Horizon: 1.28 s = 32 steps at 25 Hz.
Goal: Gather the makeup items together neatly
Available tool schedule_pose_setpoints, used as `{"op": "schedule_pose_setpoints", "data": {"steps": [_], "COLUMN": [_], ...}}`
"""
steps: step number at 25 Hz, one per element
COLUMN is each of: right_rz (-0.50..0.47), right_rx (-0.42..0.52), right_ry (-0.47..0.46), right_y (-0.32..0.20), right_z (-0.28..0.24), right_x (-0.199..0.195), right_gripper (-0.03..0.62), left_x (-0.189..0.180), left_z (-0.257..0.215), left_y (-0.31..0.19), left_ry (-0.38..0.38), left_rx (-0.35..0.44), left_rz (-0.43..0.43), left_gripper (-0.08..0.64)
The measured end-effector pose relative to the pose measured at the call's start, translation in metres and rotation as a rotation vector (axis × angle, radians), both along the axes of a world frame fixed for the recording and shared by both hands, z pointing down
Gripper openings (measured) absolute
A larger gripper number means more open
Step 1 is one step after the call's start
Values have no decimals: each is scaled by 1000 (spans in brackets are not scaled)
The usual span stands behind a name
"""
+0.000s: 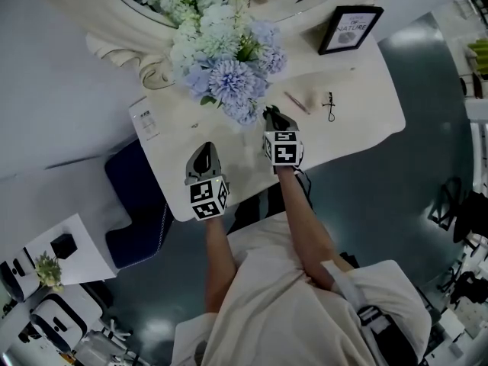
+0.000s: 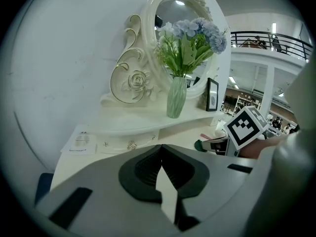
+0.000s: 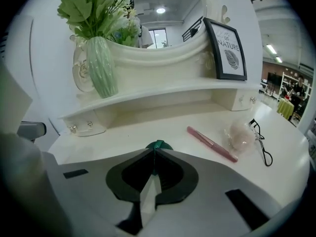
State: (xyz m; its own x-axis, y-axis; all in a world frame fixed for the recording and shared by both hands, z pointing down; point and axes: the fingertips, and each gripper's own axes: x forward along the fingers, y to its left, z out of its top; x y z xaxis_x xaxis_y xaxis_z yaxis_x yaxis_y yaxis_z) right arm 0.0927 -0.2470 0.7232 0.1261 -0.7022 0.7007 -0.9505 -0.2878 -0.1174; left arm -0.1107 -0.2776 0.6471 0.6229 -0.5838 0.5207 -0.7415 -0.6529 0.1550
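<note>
On the white vanity top (image 1: 358, 120), right of my grippers, lie a pink pencil (image 3: 212, 143), a pale puff in clear wrap (image 3: 240, 134) and a black eyelash curler (image 3: 260, 138); the head view shows the pencil (image 1: 296, 101) and curler (image 1: 329, 107) too. My right gripper (image 3: 155, 151) is shut, left of the pencil and apart from it. A dark green bit (image 3: 159, 145) shows at its tips; I cannot tell whether it is a separate thing. My left gripper (image 2: 160, 151) is shut on nothing, nearer the front edge (image 1: 204, 155).
A green vase of blue and white flowers (image 3: 102, 67) stands on the raised shelf before an ornate mirror (image 2: 177, 14). A framed print (image 3: 226, 48) leans at the right. A paper leaflet (image 2: 81, 142) lies at the left end. A dark blue stool (image 1: 133, 204) stands below.
</note>
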Motion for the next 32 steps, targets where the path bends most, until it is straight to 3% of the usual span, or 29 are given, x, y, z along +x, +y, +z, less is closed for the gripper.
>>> {"op": "schedule_pose_setpoints", "data": {"steps": [8,15,22,32], "right_rz": [-42,-137,-235,-286], "right_rx": [27,46,21,-43], "right_ry": [16,12,15,34], "right_y": [7,5,14,27], "right_z": [-16,-22,-19,-8], "right_x": [-21,-72,-117,-141], "right_gripper": [43,44,44,46], "left_x": [-4,-6,-11,-17], "left_z": [1,10,12,8], "left_y": [11,18,17,-2], "left_ry": [22,38,59,62], "left_rx": [-4,-13,-17,20], "left_rz": [13,28,16,17], "left_gripper": [15,15,15,15]}}
